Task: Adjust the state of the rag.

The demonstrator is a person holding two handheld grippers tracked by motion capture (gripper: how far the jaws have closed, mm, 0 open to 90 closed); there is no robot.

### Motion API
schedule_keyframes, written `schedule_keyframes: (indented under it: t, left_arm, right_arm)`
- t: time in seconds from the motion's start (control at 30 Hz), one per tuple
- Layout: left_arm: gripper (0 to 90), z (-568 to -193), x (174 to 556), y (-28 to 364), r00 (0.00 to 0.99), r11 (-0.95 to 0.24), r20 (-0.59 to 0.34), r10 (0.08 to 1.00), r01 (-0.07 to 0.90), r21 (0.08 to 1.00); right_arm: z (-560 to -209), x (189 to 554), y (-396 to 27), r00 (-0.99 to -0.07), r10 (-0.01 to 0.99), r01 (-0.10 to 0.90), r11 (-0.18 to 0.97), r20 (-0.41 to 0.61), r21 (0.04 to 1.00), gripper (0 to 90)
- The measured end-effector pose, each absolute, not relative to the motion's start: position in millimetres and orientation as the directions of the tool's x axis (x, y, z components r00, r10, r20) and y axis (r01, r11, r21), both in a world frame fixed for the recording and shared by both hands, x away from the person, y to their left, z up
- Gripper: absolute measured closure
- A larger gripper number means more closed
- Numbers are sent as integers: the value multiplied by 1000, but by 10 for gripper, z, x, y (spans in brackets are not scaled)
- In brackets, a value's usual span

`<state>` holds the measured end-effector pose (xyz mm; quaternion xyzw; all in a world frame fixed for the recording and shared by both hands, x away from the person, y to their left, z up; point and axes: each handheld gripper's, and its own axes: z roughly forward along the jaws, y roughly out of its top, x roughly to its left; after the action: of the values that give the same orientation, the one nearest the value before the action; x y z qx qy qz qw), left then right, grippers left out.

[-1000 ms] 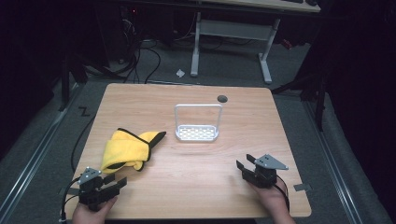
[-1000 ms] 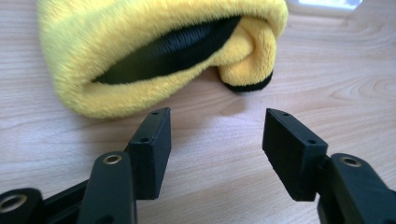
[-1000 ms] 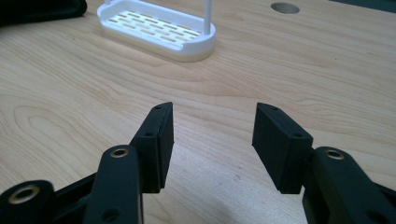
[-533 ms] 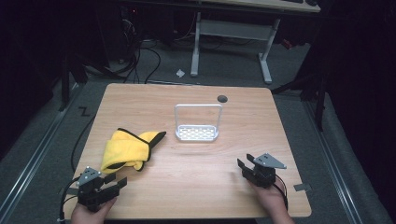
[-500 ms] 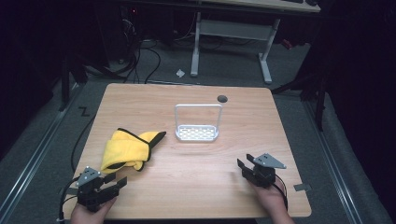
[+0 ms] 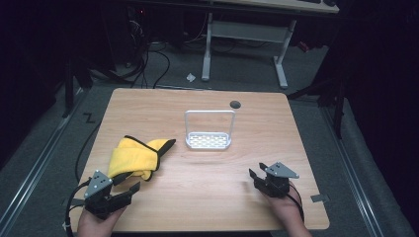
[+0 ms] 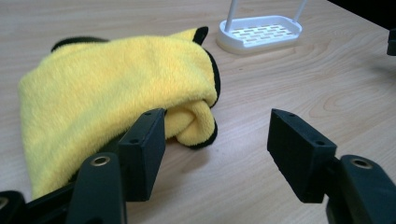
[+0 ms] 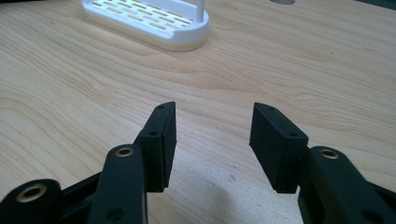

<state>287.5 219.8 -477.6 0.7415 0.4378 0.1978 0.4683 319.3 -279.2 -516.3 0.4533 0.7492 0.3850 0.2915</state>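
Left hand-held gripper (image 6: pixel 121 190), near the tabletop's (image 6: pixel 207 197) front-left corner, has just been opening its jaws; they stand released, nothing between them, one pad just beside the folded yellow cloth (image 6: pixel 136 157) toward the left edge. To grasp well, ease forward so a thick fold sits deep between both pads, then close. Mid-tabletop stands the white rack (image 6: pixel 208 139). Right hand-held gripper (image 6: pixel 259 177) hovers released near the front-right corner.

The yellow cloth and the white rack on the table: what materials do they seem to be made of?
The yellow cloth looks like soft microfibre: fuzzy, matte pile with a black stitched edge. The white rack seems moulded plastic, smooth and slightly glossy, with a slotted base; its thin hoop handle could be plastic or coated metal.
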Motion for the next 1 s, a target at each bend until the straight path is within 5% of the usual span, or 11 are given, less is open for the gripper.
schedule_keyframes:
  t: [0.63,0.77,1.0]
  left_arm:
    - [390,-4655,3707,2519,407,-70,-197,892,556,828]
    - [444,-4688,3815,2552,368,-64,-199,908,593,802]
    - [733,-4918,4001,2473,338,-125,-172,925,701,702]
  right_arm:
    - [-5161,3191,-2770,-433,897,451,300,-89,841,503]
    - [-5166,3198,-2758,-438,894,450,308,-93,838,503]
    - [-5184,3207,-2725,-452,887,451,320,-96,833,503]
